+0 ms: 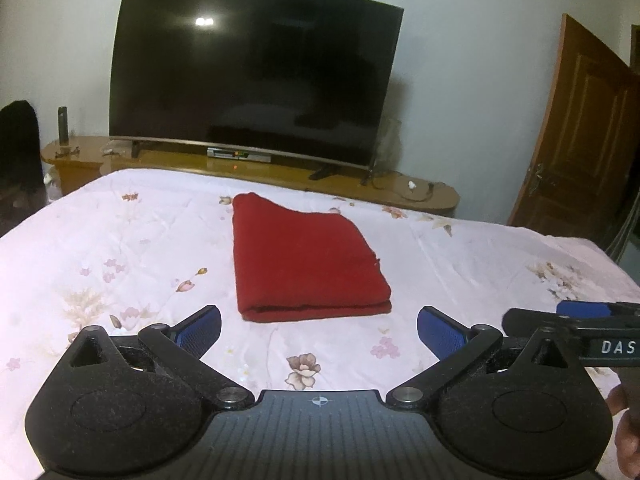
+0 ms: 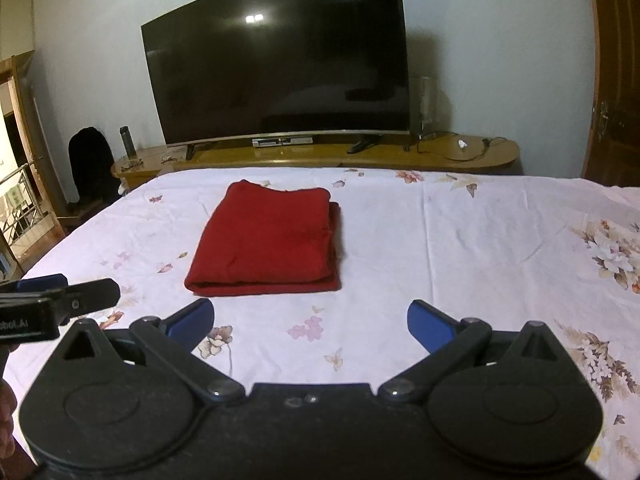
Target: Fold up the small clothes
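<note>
Folded red knit cloth (image 1: pixel 306 258), rectangular, several layers thick: flat on white floral bedsheet (image 1: pixel 120 240), mid-bed, at 12 o'clock from both grippers, touching neither.
Left gripper (image 1: pixel 319 330), black with blue-padded fingers: jaws spread wide, holding nothing, low over sheet just short of cloth's near edge.
Right gripper (image 2: pixel 311 322), same make: jaws spread wide, holding nothing, cloth at 11 o'clock.
Large dark curved television (image 2: pixel 276 68) on long wooden stand (image 2: pixel 460 156): beyond bed, 12 o'clock.

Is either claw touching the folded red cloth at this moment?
Apart. In each wrist view, the left claw and right claw are open, with floral bedsheet showing between the fingertips and the red cloth.
</note>
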Demonstrator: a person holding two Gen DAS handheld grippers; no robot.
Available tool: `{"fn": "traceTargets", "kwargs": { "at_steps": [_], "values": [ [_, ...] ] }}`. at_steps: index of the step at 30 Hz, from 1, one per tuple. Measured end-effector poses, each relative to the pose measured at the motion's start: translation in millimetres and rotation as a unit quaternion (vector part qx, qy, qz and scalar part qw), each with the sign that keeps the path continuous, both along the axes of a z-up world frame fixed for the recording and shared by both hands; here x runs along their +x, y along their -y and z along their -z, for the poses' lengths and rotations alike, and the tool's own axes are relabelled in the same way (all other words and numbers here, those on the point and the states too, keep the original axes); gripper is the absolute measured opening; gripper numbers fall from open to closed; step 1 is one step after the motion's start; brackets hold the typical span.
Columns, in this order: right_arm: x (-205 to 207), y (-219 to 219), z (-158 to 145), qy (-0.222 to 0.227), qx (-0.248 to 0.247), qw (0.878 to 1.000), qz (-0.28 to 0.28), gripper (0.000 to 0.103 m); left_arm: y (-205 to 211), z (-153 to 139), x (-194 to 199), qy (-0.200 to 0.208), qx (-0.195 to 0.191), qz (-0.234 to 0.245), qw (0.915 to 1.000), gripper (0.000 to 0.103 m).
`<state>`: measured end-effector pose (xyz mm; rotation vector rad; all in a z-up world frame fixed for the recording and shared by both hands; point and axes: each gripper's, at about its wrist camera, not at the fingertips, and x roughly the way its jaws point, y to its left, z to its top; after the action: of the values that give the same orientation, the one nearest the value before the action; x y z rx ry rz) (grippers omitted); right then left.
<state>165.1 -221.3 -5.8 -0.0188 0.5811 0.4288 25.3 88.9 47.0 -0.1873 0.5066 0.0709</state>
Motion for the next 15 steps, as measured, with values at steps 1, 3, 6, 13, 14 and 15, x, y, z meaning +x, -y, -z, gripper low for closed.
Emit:
{"fn": "traceTargets", "kwargs": {
  "at_steps": [1,3,6,13,14,15],
  "values": [
    [-0.1,-2.0,-0.5,0.002,0.0,1.0,-0.001,0.102,0.6,-0.6,-1.3,0.002,0.002,0.001,1.0,0.103],
    [-0.3,-5.3,-1.5,0.005,0.0,1.0,-0.002,0.102,1.2,-1.4,-2.7,0.003,0.007,0.0,1.0,0.103],
    [0.7,-8.1,-1.9,0.007,0.0,1.0,-0.005,0.102,0.6,-3.2,-3.1,0.004,0.006,-0.002,1.0,0.103],
    [3.1,-8.6,-3.2,0.014,0.002,1.0,-0.003,0.102,-1.1,-3.3,1.3,0.004,0.008,-0.005,1.0,0.103],
    [3.3,-8.7,-3.2,0.014,0.002,1.0,-0.003,0.102,-1.7,-3.4,1.4,0.004,0.008,-0.004,1.0,0.103],
    [3.5,-8.4,-3.1,0.014,0.001,1.0,-0.002,0.102,-1.3,-3.3,1.6,0.003,0.008,-0.003,1.0,0.103]
  ]
}}
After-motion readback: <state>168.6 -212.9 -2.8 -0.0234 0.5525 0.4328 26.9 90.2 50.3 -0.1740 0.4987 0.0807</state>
